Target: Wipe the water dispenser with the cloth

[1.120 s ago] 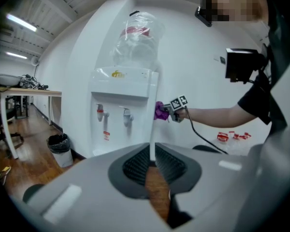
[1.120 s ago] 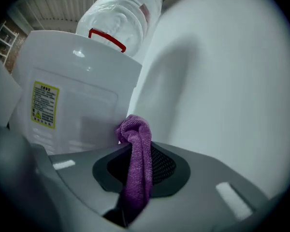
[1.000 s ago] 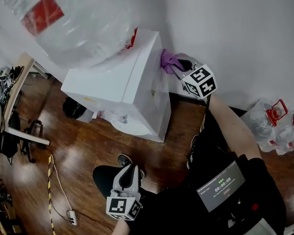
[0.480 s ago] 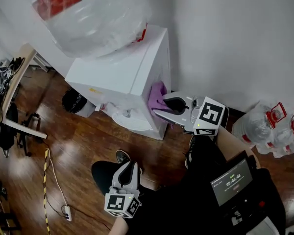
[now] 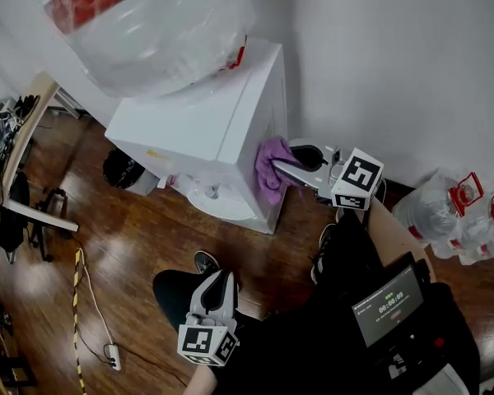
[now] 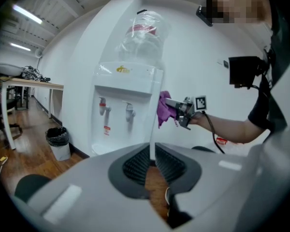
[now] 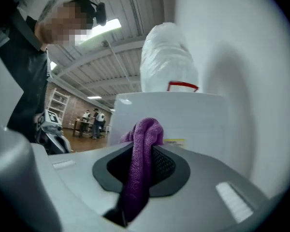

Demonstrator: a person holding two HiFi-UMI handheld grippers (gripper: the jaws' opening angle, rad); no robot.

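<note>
Right gripper (image 5: 281,168) clamps the cloth (image 5: 269,169) against the right side of the dispenser (image 5: 199,130); left gripper (image 5: 217,293) is closed, empty. Friction there could drag the cloth from the clamp.

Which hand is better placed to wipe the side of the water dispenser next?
Right. The right gripper is clamped on the purple cloth, which sits against the side panel of the water dispenser. The left gripper is shut, empty, and hangs low, well away from it.
</note>
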